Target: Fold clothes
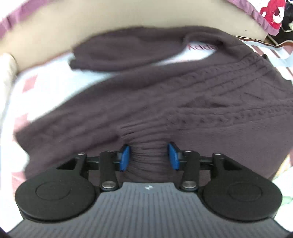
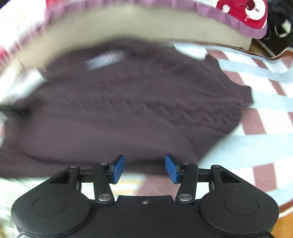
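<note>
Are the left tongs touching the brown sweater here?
Touching. The left wrist view shows the sweater bunched into a ribbed column between the left tongs, its sides meeting both blue pads, though the jaws stand fairly wide.

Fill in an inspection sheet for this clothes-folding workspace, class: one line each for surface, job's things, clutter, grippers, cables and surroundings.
Surface: bedsheet checked in white, pale blue and dusky red.
Job's things: one dark brown cable-knit sweater spread on the sheet, one sleeve bent across its top.
Clutter: nothing seen on the sheet besides the sweater.
Grippers: left gripper has gathered ribbed knit between its blue pads, jaws apart, grip uncertain; right gripper open at the sweater's near edge, holding nothing.
Cables: nothing clearly seen.
Surroundings: beige padded board behind the bed; purple-edged cushion with a red bear print; dark blurred items at the far right, unidentifiable.
</note>
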